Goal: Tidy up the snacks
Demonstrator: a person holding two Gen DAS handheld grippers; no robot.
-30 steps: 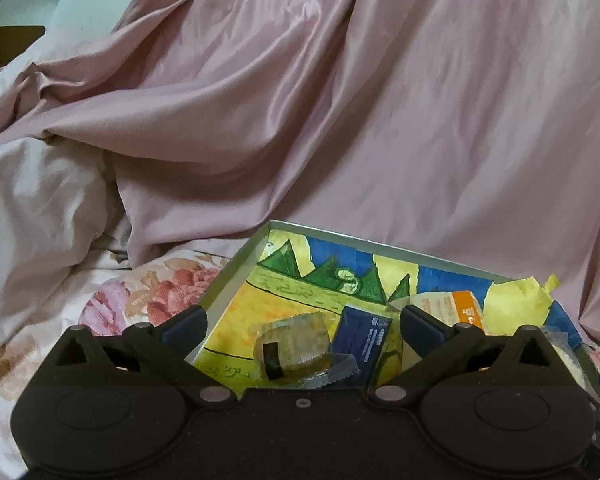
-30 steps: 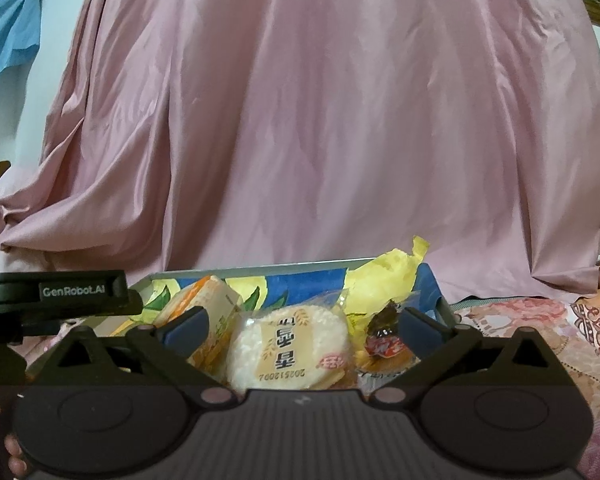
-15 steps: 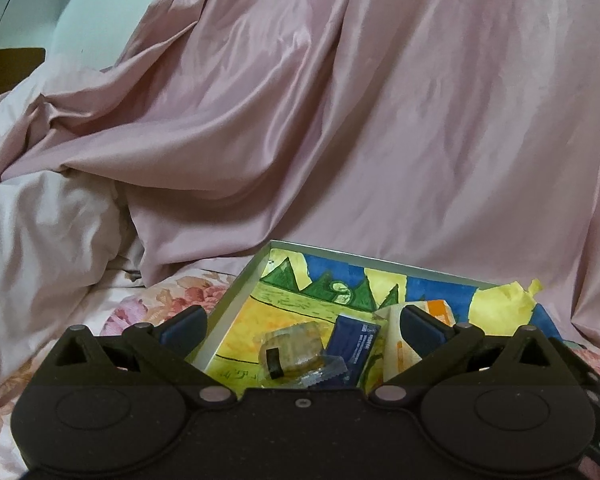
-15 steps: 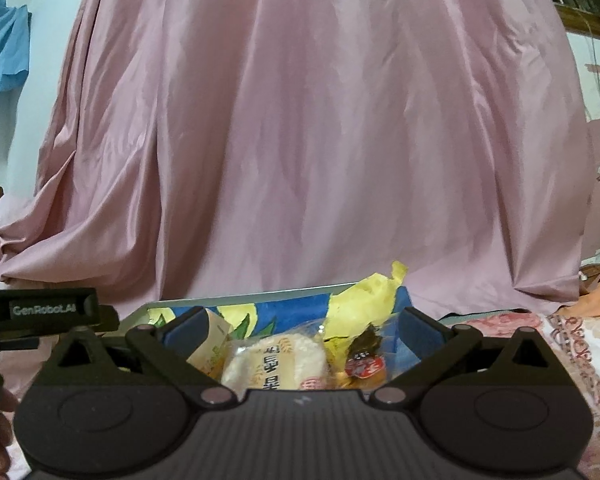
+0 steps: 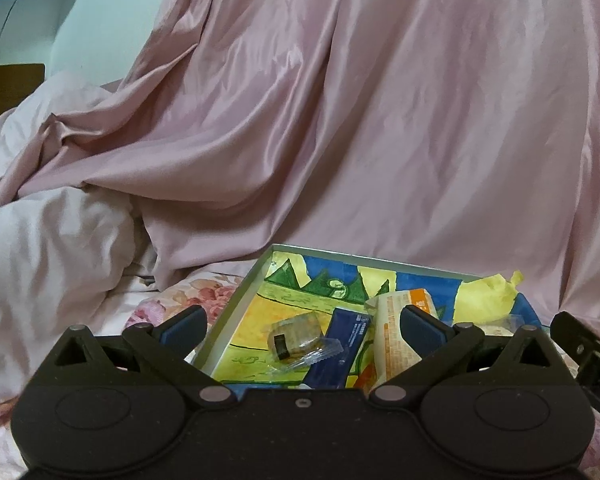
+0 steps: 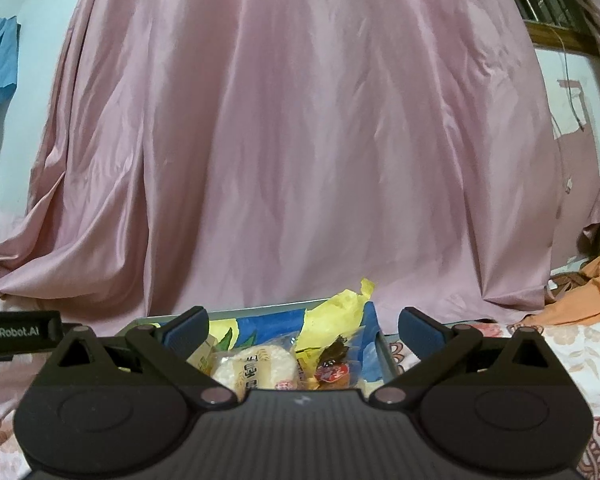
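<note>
A shallow tray lined with a yellow, blue and green drawing lies on the bed. Inside it are a clear-wrapped brown snack, a dark blue packet and an orange-and-cream packet. My left gripper hovers open over the tray's near left part, holding nothing. In the right wrist view the tray holds a round white rice cracker, a red-labelled candy and crumpled yellow paper. My right gripper stands open just above them, empty.
A large pink sheet drapes steeply right behind the tray. White bedding bulges at the left and floral bedspread lies to the right. Orange cloth sits at far right. The other gripper's body shows at the left edge.
Both grippers have pulled back and tilted upward, so the tray and snacks sit lower and smaller in both views. Both stay open and empty.
</note>
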